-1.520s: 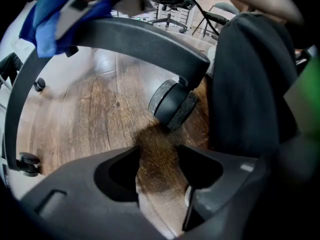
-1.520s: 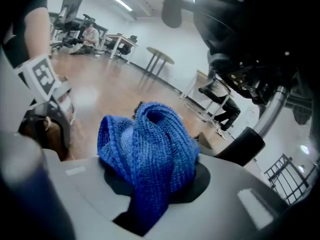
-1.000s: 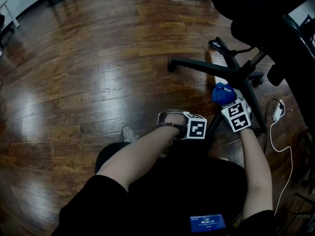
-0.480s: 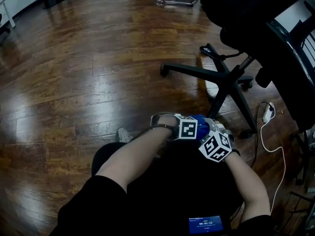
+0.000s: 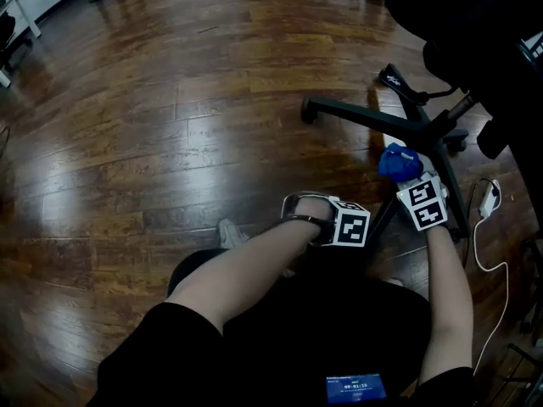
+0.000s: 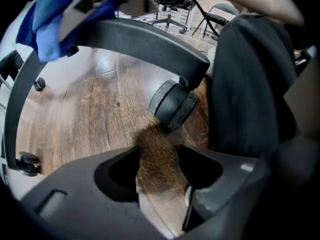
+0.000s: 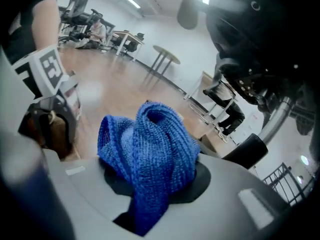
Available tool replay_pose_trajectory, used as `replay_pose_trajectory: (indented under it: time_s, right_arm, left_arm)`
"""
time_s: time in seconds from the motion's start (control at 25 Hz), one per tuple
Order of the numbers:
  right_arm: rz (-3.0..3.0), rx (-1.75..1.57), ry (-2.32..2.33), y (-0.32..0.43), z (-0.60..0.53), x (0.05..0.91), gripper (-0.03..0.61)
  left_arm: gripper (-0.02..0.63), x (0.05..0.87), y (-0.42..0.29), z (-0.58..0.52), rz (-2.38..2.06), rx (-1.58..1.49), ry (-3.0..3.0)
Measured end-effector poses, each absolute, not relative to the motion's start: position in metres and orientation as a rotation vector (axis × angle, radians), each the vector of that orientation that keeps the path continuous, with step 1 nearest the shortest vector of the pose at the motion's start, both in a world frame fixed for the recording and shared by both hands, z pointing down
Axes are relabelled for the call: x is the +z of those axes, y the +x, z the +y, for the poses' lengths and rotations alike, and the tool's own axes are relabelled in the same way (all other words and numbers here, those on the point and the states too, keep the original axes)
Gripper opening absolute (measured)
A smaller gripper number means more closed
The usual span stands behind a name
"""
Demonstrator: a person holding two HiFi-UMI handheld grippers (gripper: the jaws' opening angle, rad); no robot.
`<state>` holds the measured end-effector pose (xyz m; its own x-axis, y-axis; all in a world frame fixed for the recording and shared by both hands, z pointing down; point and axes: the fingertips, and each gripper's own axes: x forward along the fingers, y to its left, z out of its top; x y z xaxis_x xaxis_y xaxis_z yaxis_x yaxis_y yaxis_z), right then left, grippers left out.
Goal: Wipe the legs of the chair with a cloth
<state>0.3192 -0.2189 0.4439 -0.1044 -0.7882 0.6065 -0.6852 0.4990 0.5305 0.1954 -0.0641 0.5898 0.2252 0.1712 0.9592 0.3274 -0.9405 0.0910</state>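
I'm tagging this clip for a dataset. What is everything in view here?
floor: one, brown wood planks, under everything
chair base: one, black, upper right of the head view
casters: at least three, black, at the leg ends
cloth: one, blue knit, bunched in the right gripper
cable: one, white with a plug, on the floor right of the chair base
shoe: one, pale, beside the person's leg
screen: one, blue, bottom edge
left gripper: one, dark, jaws open over bare floor near a caster
right gripper: one, grey, shut on the cloth
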Motion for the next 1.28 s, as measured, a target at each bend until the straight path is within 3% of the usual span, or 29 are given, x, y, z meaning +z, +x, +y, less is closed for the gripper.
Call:
replay_pose_trajectory:
  time_s: [0.2,0.52,1.28]
  right_arm:
    - [-1.756,-0.084,1.415,0.362,-0.264,0.422,0.1]
    - [-1.746,-0.099,1.434,0.355,-0.255,0.425,0.097]
    - [-1.886,-0.176,0.813,0.21,-0.091,0.492,0.092]
  left_arm:
    - [0.255,0.59,0.198,-0.064,-0.488,-1.817,-2.341]
    - [0.255,0.593,0.197,-0.065,-0.475,-1.817,-2.345]
    - [0.255,0.592,0.196,-0.066,-0.414,-1.787,-2.383]
